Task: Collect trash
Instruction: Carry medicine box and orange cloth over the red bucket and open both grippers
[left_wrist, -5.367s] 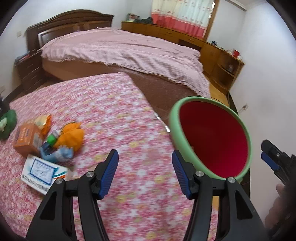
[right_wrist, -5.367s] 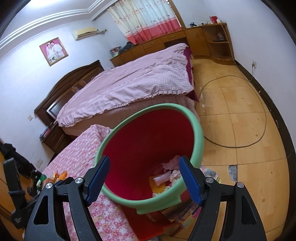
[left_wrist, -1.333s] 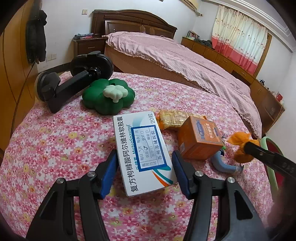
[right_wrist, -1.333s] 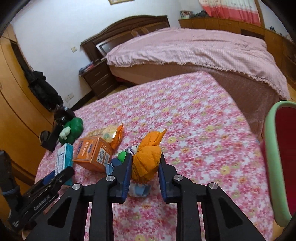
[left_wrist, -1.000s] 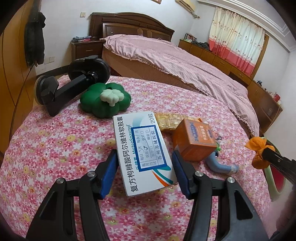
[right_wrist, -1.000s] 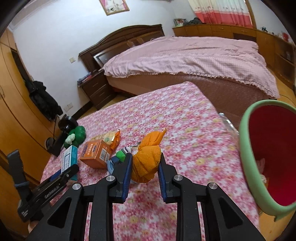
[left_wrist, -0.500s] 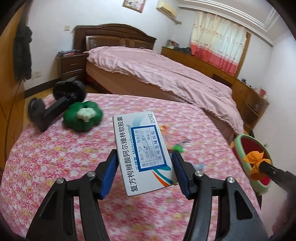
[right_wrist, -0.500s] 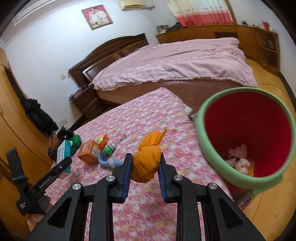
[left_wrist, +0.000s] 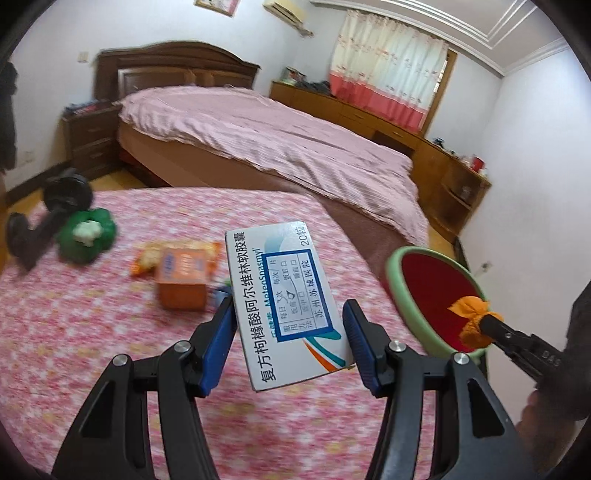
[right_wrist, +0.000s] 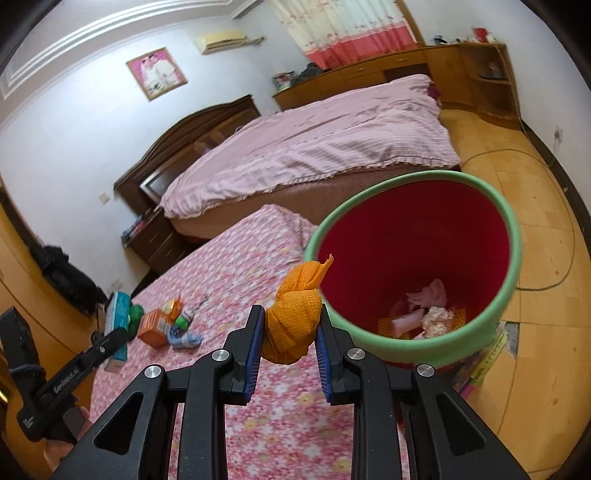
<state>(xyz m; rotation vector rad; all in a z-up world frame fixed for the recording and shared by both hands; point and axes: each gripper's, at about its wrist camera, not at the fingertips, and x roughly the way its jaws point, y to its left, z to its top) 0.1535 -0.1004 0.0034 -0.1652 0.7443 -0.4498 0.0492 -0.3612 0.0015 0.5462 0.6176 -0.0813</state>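
Note:
My left gripper is shut on a white medicine box with blue print, held above the pink floral table. My right gripper is shut on a knotted orange net wad, at the near rim of the green bin with a red inside, which holds some pink and white scraps. In the left wrist view the same orange wad hangs over the bin mouth. On the table lie an orange carton, a yellow snack wrapper and small blue bits.
A green clover-shaped object and a black clamp-like holder sit at the table's far left. A bed with a pink cover stands behind. Wood floor with a cable lies right of the bin.
Both grippers have swung right, away from the trash pile toward the bin, each carrying its item. The orange wad now sits at the bin's mouth; the box has risen off the table.

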